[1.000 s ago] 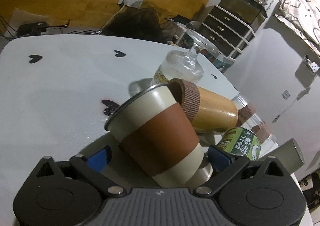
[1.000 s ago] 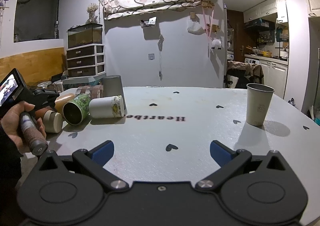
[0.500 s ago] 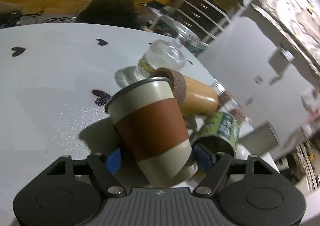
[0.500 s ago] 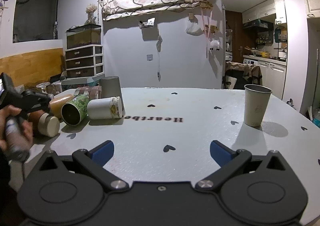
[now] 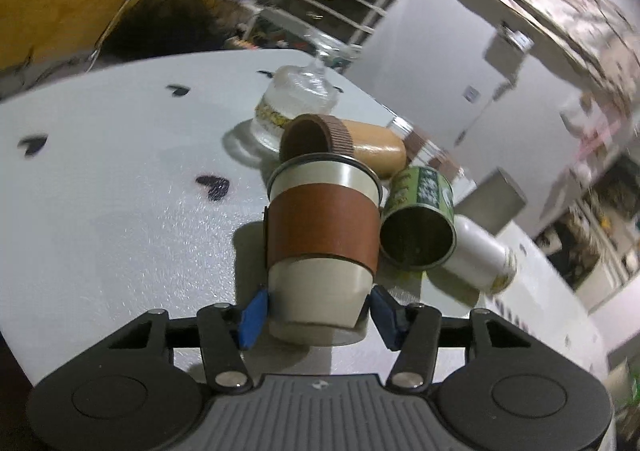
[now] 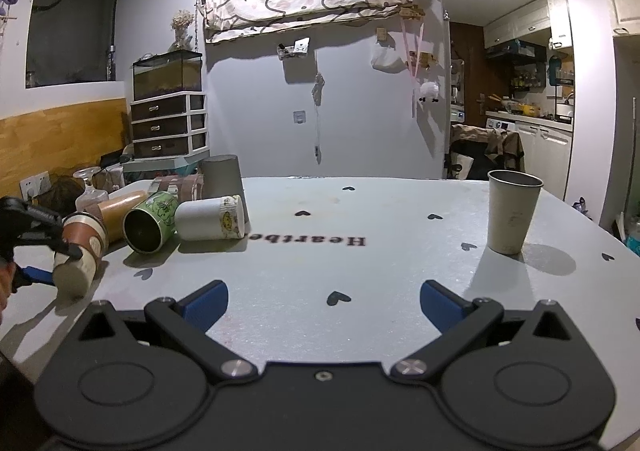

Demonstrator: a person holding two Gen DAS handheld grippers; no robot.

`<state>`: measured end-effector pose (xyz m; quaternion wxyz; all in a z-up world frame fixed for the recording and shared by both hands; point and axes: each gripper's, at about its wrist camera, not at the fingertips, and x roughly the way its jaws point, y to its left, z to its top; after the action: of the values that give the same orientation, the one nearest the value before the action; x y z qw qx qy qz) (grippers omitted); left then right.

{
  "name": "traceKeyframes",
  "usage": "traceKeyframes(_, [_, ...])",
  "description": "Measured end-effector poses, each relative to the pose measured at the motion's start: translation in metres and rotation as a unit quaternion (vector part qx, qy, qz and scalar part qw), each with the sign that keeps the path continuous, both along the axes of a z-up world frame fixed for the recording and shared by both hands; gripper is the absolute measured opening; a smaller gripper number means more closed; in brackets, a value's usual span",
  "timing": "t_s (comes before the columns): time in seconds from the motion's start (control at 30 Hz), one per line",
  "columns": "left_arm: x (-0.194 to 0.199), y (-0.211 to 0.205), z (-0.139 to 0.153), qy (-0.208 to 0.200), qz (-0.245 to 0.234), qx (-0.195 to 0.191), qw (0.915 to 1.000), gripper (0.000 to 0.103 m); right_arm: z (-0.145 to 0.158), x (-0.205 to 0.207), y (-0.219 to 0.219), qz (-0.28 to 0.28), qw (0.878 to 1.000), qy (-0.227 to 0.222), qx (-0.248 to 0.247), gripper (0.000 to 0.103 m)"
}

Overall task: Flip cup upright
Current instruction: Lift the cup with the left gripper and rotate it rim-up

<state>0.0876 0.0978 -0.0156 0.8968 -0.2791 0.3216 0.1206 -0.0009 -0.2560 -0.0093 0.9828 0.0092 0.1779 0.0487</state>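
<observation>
My left gripper [image 5: 318, 311] is shut on the base of a cream cup with a brown sleeve [image 5: 322, 229]. The cup is lifted off the white table [image 5: 120, 211], tilted, its metal-rimmed mouth pointing away from me. The right wrist view shows the same cup [image 6: 82, 247] at the far left, held tilted just above the table with its base low. My right gripper [image 6: 324, 297] is open and empty over the near middle of the table.
Lying cups crowd behind the held one: a green printed cup [image 5: 418, 231], a tan cup with a corrugated sleeve [image 5: 348, 145], a white cup [image 5: 478, 257]. An upturned grey cup [image 6: 221, 175] and a glass jar [image 5: 296, 103] stand nearby. A grey cup [image 6: 512, 217] stands upright at right.
My left gripper has turned and lifted the brown-sleeved cup, swinging its mouth from up-left to straight ahead, closer to upright. My right gripper has stayed still.
</observation>
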Motion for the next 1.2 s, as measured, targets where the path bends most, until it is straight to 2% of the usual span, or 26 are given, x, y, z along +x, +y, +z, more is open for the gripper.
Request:
traceKeyframes(0.17, [-0.006, -0.004, 0.001, 0.001, -0.033, 0.027, 0.9991, 0.056, 0.000, 0.000, 0.000, 0.000, 1.000, 0.001, 0.002, 0.103])
traceKeyframes(0.33, [-0.023, -0.017, 0.002, 0.013, -0.094, 0.006, 0.9955, 0.056, -0.001, 0.001, 0.000, 0.004, 1.000, 0.002, 0.009, 0.103])
traceKeyframes(0.43, [-0.029, -0.037, 0.001, 0.012, -0.135, 0.018, 0.9907, 0.056, -0.002, 0.002, 0.000, 0.007, 1.000, 0.005, 0.014, 0.103])
traceKeyframes(0.7, [-0.022, -0.099, -0.008, -0.004, -0.225, 0.018, 0.9741, 0.056, -0.004, 0.007, -0.007, 0.003, 0.999, 0.019, 0.038, 0.103])
traceKeyframes(0.87, [-0.025, -0.149, -0.014, -0.021, -0.300, 0.025, 0.9534, 0.056, -0.005, 0.018, -0.019, -0.009, 0.996, 0.047, 0.077, 0.103])
traceKeyframes(1.0, [-0.034, -0.179, -0.018, -0.047, -0.337, 0.053, 0.9389, 0.056, -0.010, 0.034, -0.043, -0.007, 0.982, 0.092, 0.164, 0.103])
traceKeyframes(1.1, [-0.041, -0.190, -0.021, -0.065, -0.349, 0.074, 0.9318, 0.056, -0.020, 0.051, -0.058, 0.017, 0.958, 0.133, 0.252, 0.103])
traceKeyframes(1.2, [-0.044, -0.192, -0.024, -0.075, -0.350, 0.081, 0.9304, 0.056, -0.032, 0.066, -0.063, 0.036, 0.937, 0.166, 0.306, 0.103])
